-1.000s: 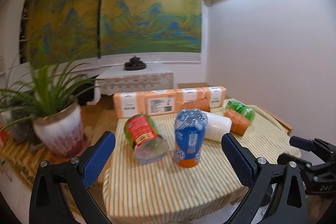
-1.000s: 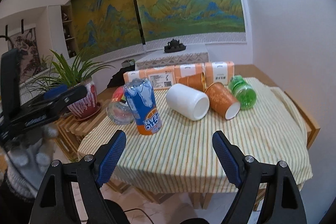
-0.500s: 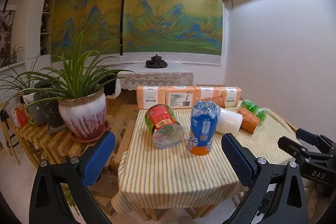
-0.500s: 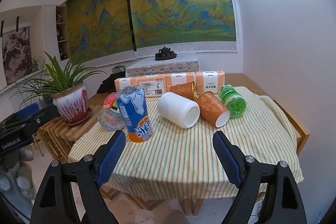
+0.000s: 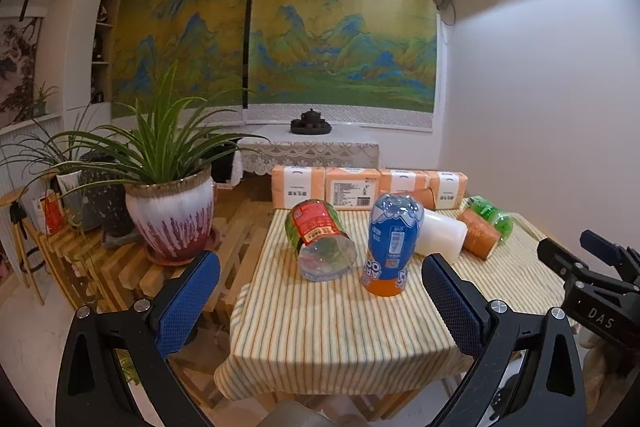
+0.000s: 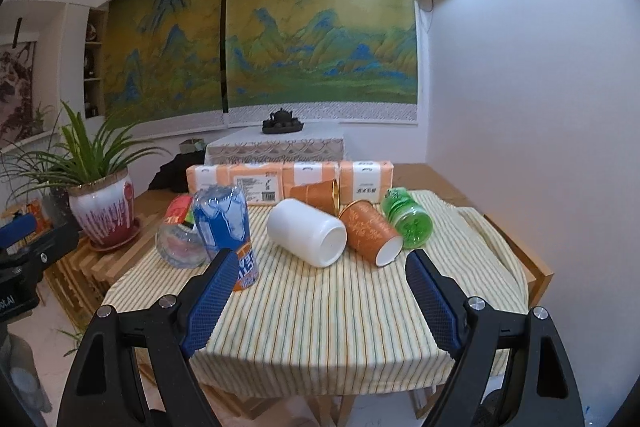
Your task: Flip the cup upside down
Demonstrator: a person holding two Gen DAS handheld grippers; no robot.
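Note:
A white cup (image 6: 308, 231) lies on its side on the striped tablecloth (image 6: 320, 315), its mouth toward me. An orange paper cup (image 6: 370, 234) lies beside it on the right, and a second orange cup (image 6: 316, 195) lies behind. In the left wrist view the white cup (image 5: 440, 235) shows behind a blue cup (image 5: 392, 243) standing upside down. My right gripper (image 6: 320, 301) is open in front of the table with nothing between its fingers. My left gripper (image 5: 320, 301) is open too, back from the table's near left corner.
A red-labelled clear cup (image 5: 320, 237) and a green cup (image 6: 406, 217) lie on their sides. Orange tissue packs (image 6: 292, 179) line the table's far edge. A potted plant (image 5: 170, 215) stands on a slatted bench to the left. A white wall runs close on the right.
Both grippers have drawn back from the table and risen, so more of the cloth's front edge shows. The cups have not moved. Both grippers stay open.

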